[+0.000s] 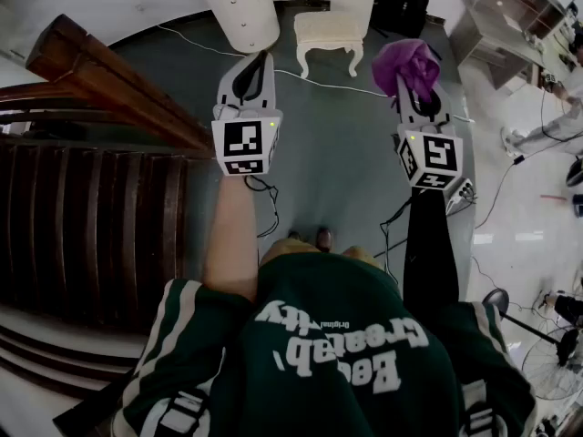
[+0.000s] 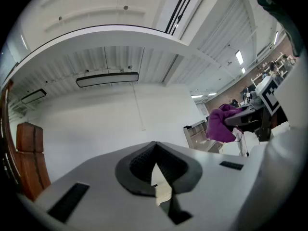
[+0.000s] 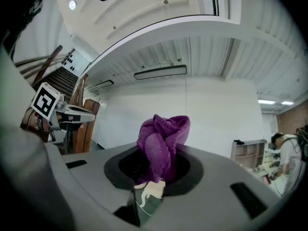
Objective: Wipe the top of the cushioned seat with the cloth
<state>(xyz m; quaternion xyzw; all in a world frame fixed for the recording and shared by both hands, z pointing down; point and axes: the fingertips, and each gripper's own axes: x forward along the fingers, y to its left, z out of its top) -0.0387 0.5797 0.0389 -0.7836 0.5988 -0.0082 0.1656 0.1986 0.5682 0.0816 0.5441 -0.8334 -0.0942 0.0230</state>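
Left claw: the left claw (image 1: 260, 62) is raised in front of the person, well above the floor. In the left gripper view its jaws are clenched tip to tip (image 2: 155, 152) with nothing between them.
Right claw: the right claw (image 1: 409, 87) is raised at about the same height, well apart from the left one. Its jaws are clamped on the cloth (image 3: 161, 138), which bunches up above the dark pads in the right gripper view.
Cloth: it is purple and crumpled into a wad (image 1: 410, 62) at the tip of the right claw. It also shows from the side in the left gripper view (image 2: 220, 124).
Cushioned seat: a cream stool with a padded top and curved legs (image 1: 326, 27) stands on the floor ahead of the person, between the two claws as the head view shows them. Neither the claws nor the cloth touch it.
Floor: grey-green (image 1: 337, 171), with a thin white cable (image 1: 319, 78) running across it just in front of the seat.
Beside the seat: a white rounded piece of furniture (image 1: 241, 12) stands to its left and a black bag (image 1: 402, 7) to its right.
Staircase: dark wooden steps and a handrail (image 1: 91, 217) fill the left of the head view.
Right edge: a pale shelf unit (image 1: 510, 16) and part of another person (image 1: 557, 107) show there.
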